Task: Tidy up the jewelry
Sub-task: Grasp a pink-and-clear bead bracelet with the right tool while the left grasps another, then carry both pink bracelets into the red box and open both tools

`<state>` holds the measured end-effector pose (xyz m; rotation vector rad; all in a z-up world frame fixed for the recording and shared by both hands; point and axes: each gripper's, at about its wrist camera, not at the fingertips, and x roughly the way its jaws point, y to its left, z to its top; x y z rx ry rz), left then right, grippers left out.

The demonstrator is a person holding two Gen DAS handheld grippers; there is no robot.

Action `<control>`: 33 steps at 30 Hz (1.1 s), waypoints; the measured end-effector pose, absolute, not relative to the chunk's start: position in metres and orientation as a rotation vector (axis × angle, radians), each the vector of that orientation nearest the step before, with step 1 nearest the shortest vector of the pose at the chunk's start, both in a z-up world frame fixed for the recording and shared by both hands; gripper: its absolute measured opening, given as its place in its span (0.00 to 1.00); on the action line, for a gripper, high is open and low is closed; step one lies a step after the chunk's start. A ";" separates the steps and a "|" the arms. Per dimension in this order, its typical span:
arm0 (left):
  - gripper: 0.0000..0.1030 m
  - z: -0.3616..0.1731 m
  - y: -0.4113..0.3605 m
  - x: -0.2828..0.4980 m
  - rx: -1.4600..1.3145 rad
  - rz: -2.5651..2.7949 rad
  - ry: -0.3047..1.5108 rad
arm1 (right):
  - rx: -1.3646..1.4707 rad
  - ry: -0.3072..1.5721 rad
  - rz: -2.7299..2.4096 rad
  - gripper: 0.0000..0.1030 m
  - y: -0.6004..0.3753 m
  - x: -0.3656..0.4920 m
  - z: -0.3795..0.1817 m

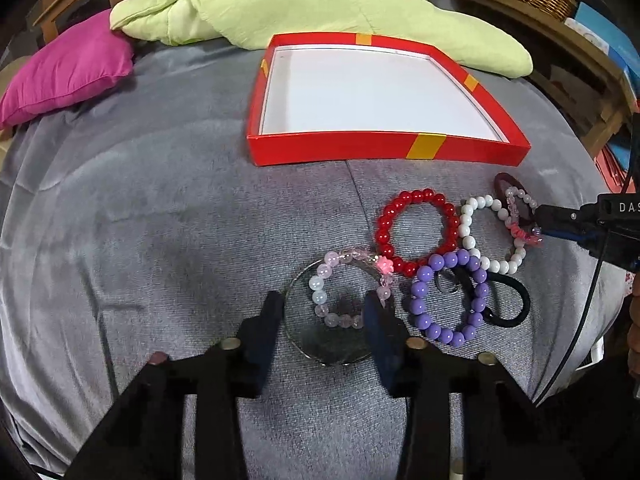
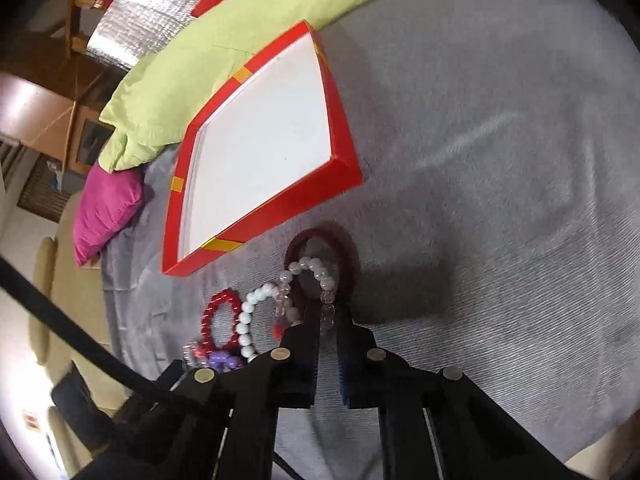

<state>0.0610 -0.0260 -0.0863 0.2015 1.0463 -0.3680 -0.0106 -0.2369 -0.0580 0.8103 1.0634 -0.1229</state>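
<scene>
Our right claw (image 2: 329, 316) is clenched on the pale pink bead bracelet (image 2: 310, 280), which overlaps the maroon hair tie (image 2: 344, 248) and touches the white bead bracelet (image 1: 490, 236). Lifting now could drag those neighbours along. Our left claw (image 1: 320, 312) stands released around the clear bangle (image 1: 332, 354) and the pink bracelet (image 1: 340, 280) inside it. The red box (image 1: 384, 148) waits empty toward the bed's far edge. The grey bedspread (image 1: 160, 220) is soft, with pillows beyond.
</scene>
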 end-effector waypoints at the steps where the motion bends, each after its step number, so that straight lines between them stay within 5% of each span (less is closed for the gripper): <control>1: 0.38 -0.086 -0.027 0.061 0.207 -0.368 1.039 | 0.800 1.057 -0.126 0.08 -0.237 -0.011 -0.056; 6: 0.21 -0.084 -0.018 0.067 0.179 -0.362 1.024 | 0.696 0.995 -0.149 0.08 -0.238 -0.020 -0.041; 13: 0.20 -0.074 -0.017 0.064 0.172 -0.394 0.987 | 0.673 0.926 -0.108 0.08 -0.237 -0.025 -0.027; 16: 0.31 -0.072 -0.022 0.061 0.174 -0.428 0.991 | 0.646 0.917 -0.100 0.08 -0.231 -0.024 -0.024; 18: 0.54 -0.069 -0.026 0.056 0.174 -0.453 0.977 | 0.636 0.910 -0.090 0.08 -0.227 -0.024 -0.022; 25: 0.57 -0.081 -0.040 0.056 0.211 -0.492 1.014 | 0.599 0.916 -0.077 0.08 -0.216 -0.024 -0.022; 33: 0.12 -0.087 -0.042 0.060 0.178 -0.548 1.025 | 0.571 0.905 -0.077 0.08 -0.213 -0.026 -0.018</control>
